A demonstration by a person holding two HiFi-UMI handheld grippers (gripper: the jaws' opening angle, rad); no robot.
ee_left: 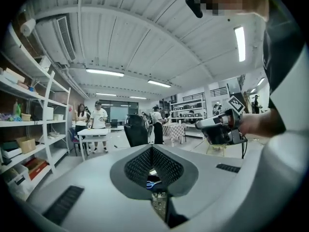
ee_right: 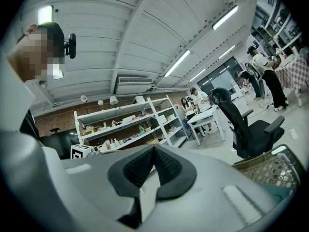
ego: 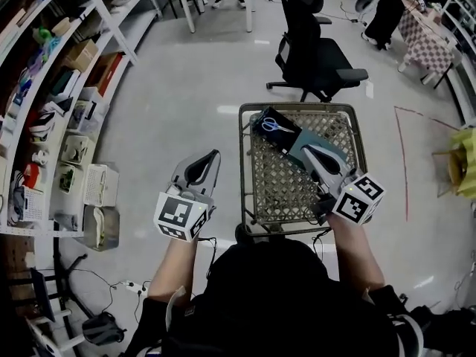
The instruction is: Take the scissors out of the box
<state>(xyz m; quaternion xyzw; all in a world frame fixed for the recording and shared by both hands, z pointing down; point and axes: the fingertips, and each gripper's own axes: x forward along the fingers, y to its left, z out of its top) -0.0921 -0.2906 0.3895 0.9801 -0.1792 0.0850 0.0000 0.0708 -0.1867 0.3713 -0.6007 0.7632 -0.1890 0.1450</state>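
The left gripper (ego: 214, 156) has its jaws pressed together with nothing between them. It is held over the floor, just outside the left rim of a wire basket (ego: 246, 171).

The right gripper (ego: 318, 157) is also closed and empty. Its jaws reach in over the basket from the near right corner.

The scissors (ego: 277, 126), with blue handles, lie in an open black box (ego: 291, 140) at the basket's far left corner. They are just ahead of the right jaws and apart from them, and ahead and to the right of the left jaws. In the left gripper view they show as a small blue shape (ee_left: 153, 183) through the slit below the jaw tips.

A flat teal thing (ego: 336, 149) lies under the right jaws, against the box. A black office chair (ego: 312, 50) stands on the floor beyond the basket. Cluttered shelves (ego: 74, 125) run along the side well left of the left jaws.
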